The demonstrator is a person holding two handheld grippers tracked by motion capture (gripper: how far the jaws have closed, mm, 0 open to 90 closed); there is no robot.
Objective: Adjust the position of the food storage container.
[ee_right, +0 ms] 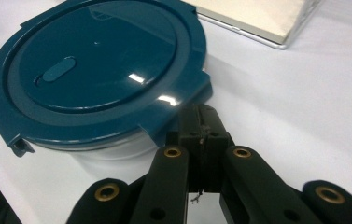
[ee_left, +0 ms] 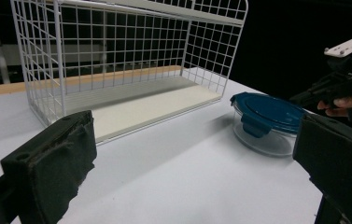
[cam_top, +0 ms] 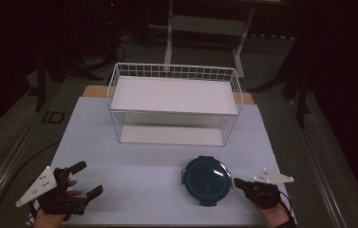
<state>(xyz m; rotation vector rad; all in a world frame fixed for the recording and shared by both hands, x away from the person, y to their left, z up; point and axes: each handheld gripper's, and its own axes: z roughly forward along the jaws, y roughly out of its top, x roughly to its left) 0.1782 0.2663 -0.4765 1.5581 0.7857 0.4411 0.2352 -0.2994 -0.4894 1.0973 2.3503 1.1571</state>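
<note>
A round clear container with a dark teal lid [cam_top: 206,179] stands on the white table near its front right. My right gripper [cam_top: 239,182] is shut, its tips right beside the container's right edge. In the right gripper view the closed jaws [ee_right: 200,123] end just under a latch tab of the lid [ee_right: 103,65]; nothing shows between them. My left gripper [cam_top: 87,179] is at the front left, wide open and empty. Its two pads [ee_left: 47,163] frame the container [ee_left: 267,116] and the far-off right gripper [ee_left: 334,88].
A white wire rack [cam_top: 174,102] with an upper and a lower shelf stands at the middle back of the table [cam_top: 134,175]; it also appears as the rack [ee_left: 117,60] in the left gripper view. Bare table lies between the grippers. Dark floor and furniture legs lie beyond.
</note>
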